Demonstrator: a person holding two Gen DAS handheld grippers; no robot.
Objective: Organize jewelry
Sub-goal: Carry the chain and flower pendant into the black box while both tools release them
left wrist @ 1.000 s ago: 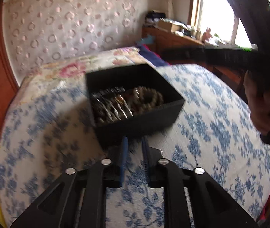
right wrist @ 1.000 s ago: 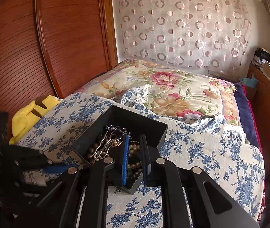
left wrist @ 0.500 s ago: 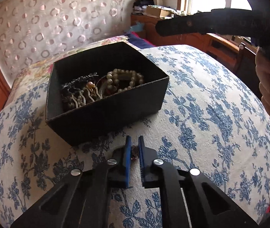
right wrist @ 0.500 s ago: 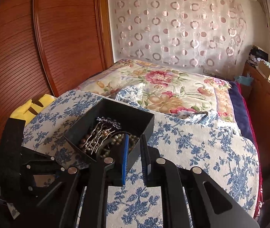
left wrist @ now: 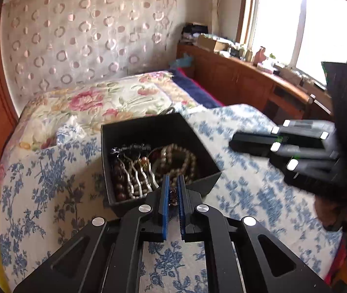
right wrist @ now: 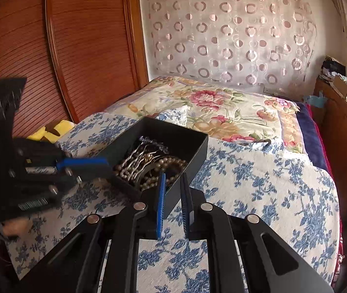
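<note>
A black open box [left wrist: 149, 129] sits on the blue-flowered cloth and holds a beaded bracelet [left wrist: 182, 157] and metal hair combs [left wrist: 136, 178]. My left gripper [left wrist: 172, 179] hangs just above the box's near wall, shut on a small brown bead-like piece of jewelry [left wrist: 173, 196] between its blue pads. In the right wrist view the left gripper [right wrist: 100, 162] reaches in from the left over the box [right wrist: 195, 156]. My right gripper [right wrist: 173, 180] stands by the box's near right corner, its pads a little apart with nothing between them; it shows blurred as the right gripper [left wrist: 237, 144] in the left wrist view.
The blue-flowered cloth [right wrist: 259, 183] covers the near bed, with a pink-flowered quilt [right wrist: 212, 105] behind. A wooden wardrobe [right wrist: 75, 48] stands left, a yellow object [right wrist: 51, 131] beside it. A cluttered wooden cabinet [left wrist: 246, 78] runs under the window. A person's hand [left wrist: 325, 210] holds the right gripper.
The left gripper closed on the small piece lying on the cloth in front of the box, then rose with it to the box's near wall. The right gripper drifted slightly beside the box.
</note>
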